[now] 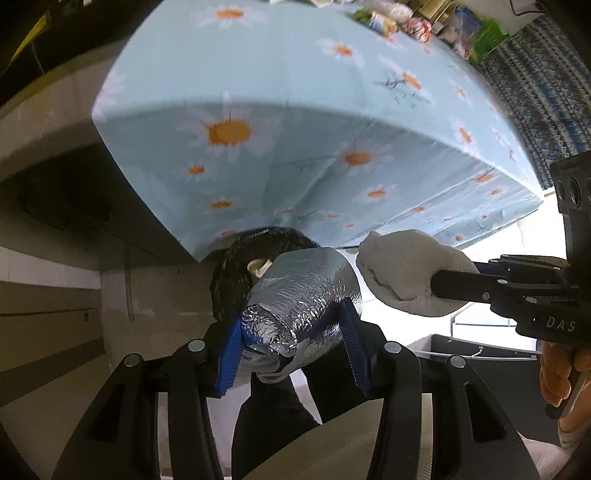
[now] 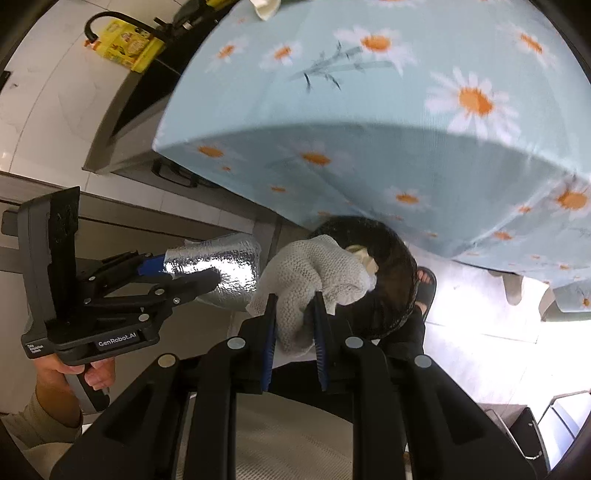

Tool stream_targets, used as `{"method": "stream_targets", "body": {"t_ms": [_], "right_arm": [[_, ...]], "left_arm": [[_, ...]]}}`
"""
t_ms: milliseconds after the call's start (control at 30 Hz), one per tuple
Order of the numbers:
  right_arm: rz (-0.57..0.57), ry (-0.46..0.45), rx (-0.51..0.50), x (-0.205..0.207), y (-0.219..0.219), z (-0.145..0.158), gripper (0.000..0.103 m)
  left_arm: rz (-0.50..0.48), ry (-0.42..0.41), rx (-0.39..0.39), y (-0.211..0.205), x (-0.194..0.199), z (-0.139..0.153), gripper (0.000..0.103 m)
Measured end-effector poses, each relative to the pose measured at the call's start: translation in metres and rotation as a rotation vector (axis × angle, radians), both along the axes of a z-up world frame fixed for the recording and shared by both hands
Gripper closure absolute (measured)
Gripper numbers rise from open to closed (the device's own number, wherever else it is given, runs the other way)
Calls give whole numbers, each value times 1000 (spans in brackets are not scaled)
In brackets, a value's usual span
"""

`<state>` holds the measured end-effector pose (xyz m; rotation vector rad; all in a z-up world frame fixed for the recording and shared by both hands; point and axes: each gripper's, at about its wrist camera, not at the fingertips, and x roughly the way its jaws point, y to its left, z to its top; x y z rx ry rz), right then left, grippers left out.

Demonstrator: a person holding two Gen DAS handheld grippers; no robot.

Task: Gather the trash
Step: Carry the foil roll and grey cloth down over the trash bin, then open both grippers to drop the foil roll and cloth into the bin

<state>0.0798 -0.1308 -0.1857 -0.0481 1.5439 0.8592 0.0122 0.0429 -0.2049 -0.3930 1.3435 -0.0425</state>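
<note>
Two hand-held grippers carry refuse toward a black-lined trash bin (image 2: 391, 280) tucked under the edge of a table draped in a daisy-print cloth (image 2: 369, 110).

The left gripper (image 1: 291, 332) has its blue-padded jaws clamped on a crumpled silver foil pouch (image 1: 306, 295), which bulges forward from between the fingertips; the pinch sits on the pouch's lower, wrinkled end, apparently so that the bulk of it leads toward the bin mouth. The bin opening, with something pale already inside (image 1: 258, 267), lies just ahead of the pouch and slightly to its left.

The right gripper (image 2: 295, 317) has its jaws closed on a wadded white paper towel (image 2: 314, 273), the wad spilling forward and over both fingertips. Its far end overlaps the bin's rim in the right wrist view, though whether it touches cannot be told. The bin sits just ahead and to the right of these jaws.

In each view the other tool appears alongside, the two loads held near but apart, seemingly so that both can be dropped together. More litter (image 1: 391, 18) remains at the far end of the table, well ahead of the left jaws, so the collecting looks unfinished. The likely next need is to bring each load over the opening before letting go; the light towel may cling to the pads.
</note>
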Motion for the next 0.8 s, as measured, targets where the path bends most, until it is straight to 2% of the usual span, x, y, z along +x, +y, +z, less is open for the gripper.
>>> {"method": "stream_targets", "body": {"t_ms": [367, 467, 567, 667, 733, 800], "right_arm": [[-7, 18, -14, 4, 2, -11, 81], [-8, 21, -13, 4, 3, -12, 79], [-32, 41, -13, 7, 1, -15, 68], [-37, 41, -15, 8, 0, -14, 68], [-37, 41, -16, 9, 0, -13, 67], [-36, 40, -18, 9, 1, -13, 67]], "left_arm": [[-5, 51, -8, -6, 6, -17, 55], [-13, 54, -13, -7, 7, -18, 52], [-9, 73, -7, -6, 9, -22, 48], [-3, 89, -9, -4, 9, -26, 47], [0, 92, -8, -4, 8, -27, 40], [1, 93, -7, -3, 8, -27, 40]]}}
